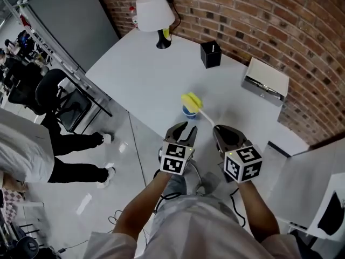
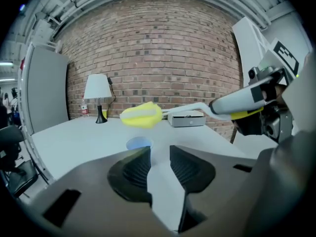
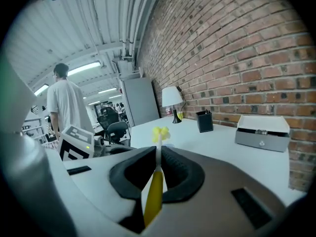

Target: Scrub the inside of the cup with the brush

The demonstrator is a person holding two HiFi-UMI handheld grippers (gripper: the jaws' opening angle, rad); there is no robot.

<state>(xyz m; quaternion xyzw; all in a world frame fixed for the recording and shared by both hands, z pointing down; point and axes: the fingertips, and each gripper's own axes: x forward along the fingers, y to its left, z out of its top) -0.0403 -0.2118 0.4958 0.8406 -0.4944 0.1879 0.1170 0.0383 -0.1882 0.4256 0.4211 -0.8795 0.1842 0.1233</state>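
A small blue cup stands on the white table near its front edge. Just above the cup hovers the yellow sponge head of the brush, clear of its rim. My right gripper is shut on the brush's handle, which runs out between its pads to the yellow head. My left gripper hangs short of the cup, its jaws apart with only a narrow gap and nothing in it. In the left gripper view the brush head floats over the cup.
A white lamp, a black pen holder and a grey metal box stand along the brick wall. An office chair and a person's legs are on the floor to the left.
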